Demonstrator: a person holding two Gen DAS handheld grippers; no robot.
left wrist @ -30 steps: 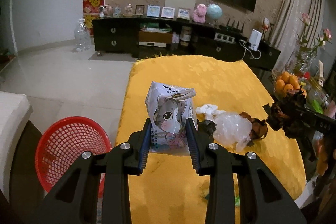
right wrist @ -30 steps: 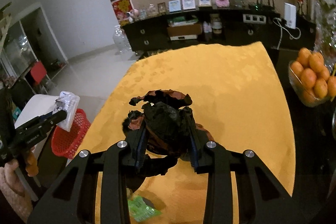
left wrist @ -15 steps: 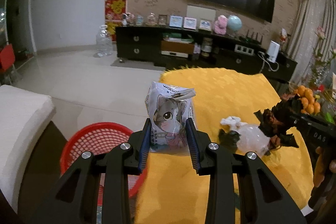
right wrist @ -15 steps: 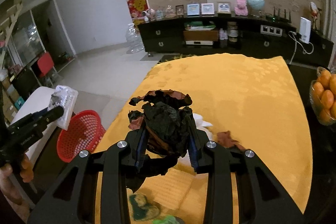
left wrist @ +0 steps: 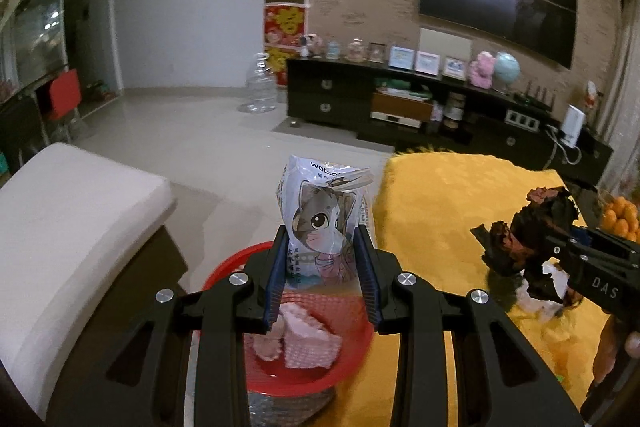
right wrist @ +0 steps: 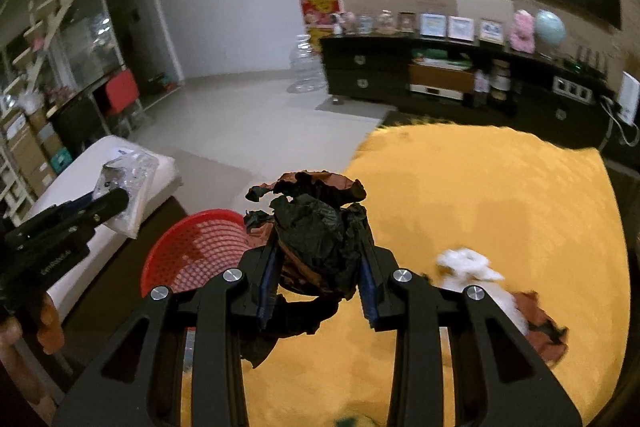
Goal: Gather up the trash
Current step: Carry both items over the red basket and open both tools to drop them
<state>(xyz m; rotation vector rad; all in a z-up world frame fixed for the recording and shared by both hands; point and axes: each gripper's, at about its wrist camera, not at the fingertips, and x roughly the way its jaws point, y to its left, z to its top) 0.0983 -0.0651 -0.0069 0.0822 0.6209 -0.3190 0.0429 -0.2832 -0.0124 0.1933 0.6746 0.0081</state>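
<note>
Pinching a cat-printed packet point(left wrist: 322, 223) upright between its pads, the left gripper point(left wrist: 322, 281) holds it above the red basket point(left wrist: 224, 269), seemingly ready to drop it in. Beside the basket, over the yellow tablecloth point(right wrist: 500, 195), the right gripper point(right wrist: 318, 281) clamps a crumpled black-and-brown wad point(right wrist: 312, 223). White tissue point(right wrist: 466, 263) lies farther out, uncollected.

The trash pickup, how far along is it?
Partly done. The red basket already holds some pink scraps. In hand: the left gripper clamps a cat-print packet above the basket; the right gripper clamps dark crumpled paper. Left: white and brown scraps on the yellow tablecloth.
</note>
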